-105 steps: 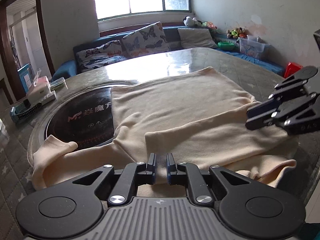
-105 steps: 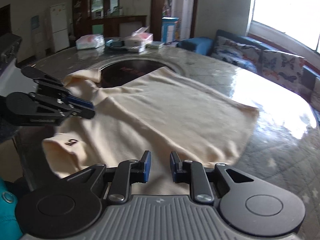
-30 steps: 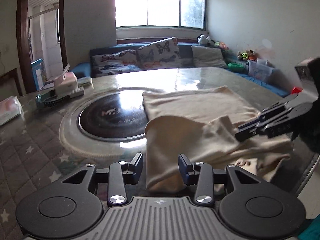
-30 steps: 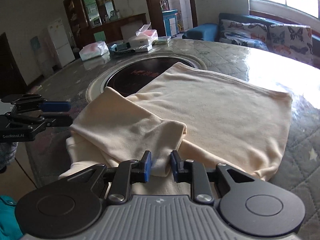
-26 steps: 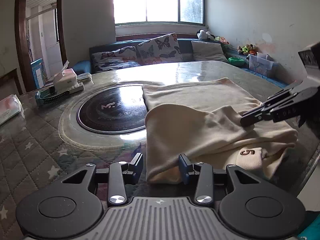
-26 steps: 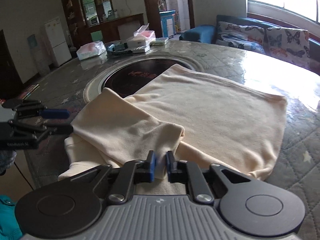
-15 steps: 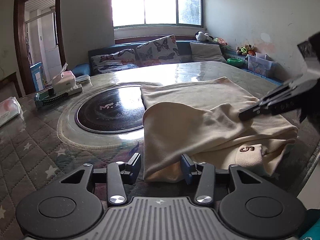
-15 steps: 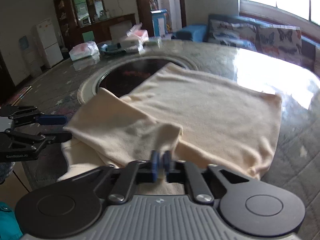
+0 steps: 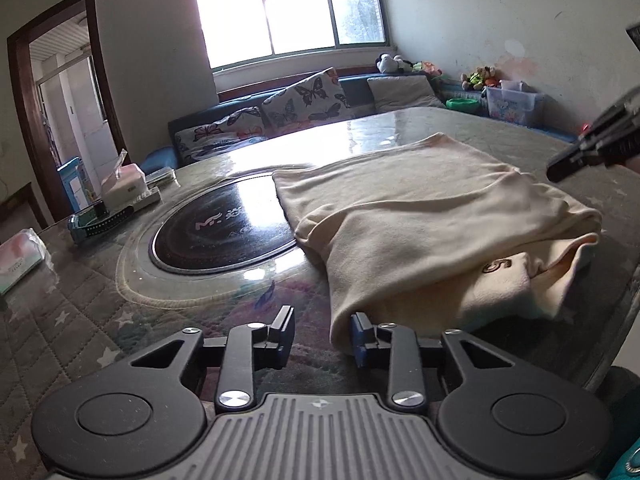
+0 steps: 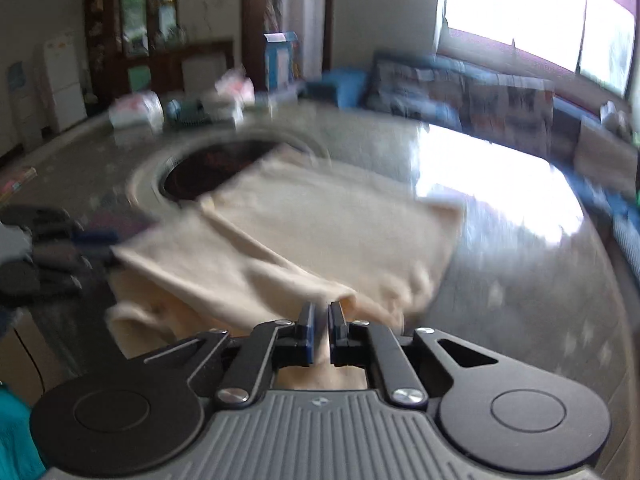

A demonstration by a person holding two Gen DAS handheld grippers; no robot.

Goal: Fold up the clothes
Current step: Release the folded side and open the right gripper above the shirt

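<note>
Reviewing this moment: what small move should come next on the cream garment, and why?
Probably the left hand-held gripper should finish closing on the near folded corner of the cream garment. Its jaws are closing with that corner between them, while the right hand-held gripper already pinches the opposite edge; both grips seem needed to lift the next fold.

Garment [image 9: 424, 216]: cream cloth, matt, soft knit look, faintly fuzzy; a dark embroidered mark on the lower layer.
Bench [image 9: 60, 320]: glossy, glass-like top that mirrors the window light; beneath it a quilted, star-patterned cloth.
Round inset [image 9: 224, 232]: black, highly polished disc with pale lettering, ringed by a smooth, shiny band.
Left claw [image 9: 322, 334]: matt black, plastic-looking links with bright metal pivot pins; blue pads; ribbed grey body behind.
Right claw [image 10: 320, 330]: same matt black links, metal pins, blue pads, cream cloth pinched between them.
Cushions [image 9: 304, 100]: printed fabric, matt.
Tissue pack [image 9: 20, 256]: shiny plastic wrap.
</note>
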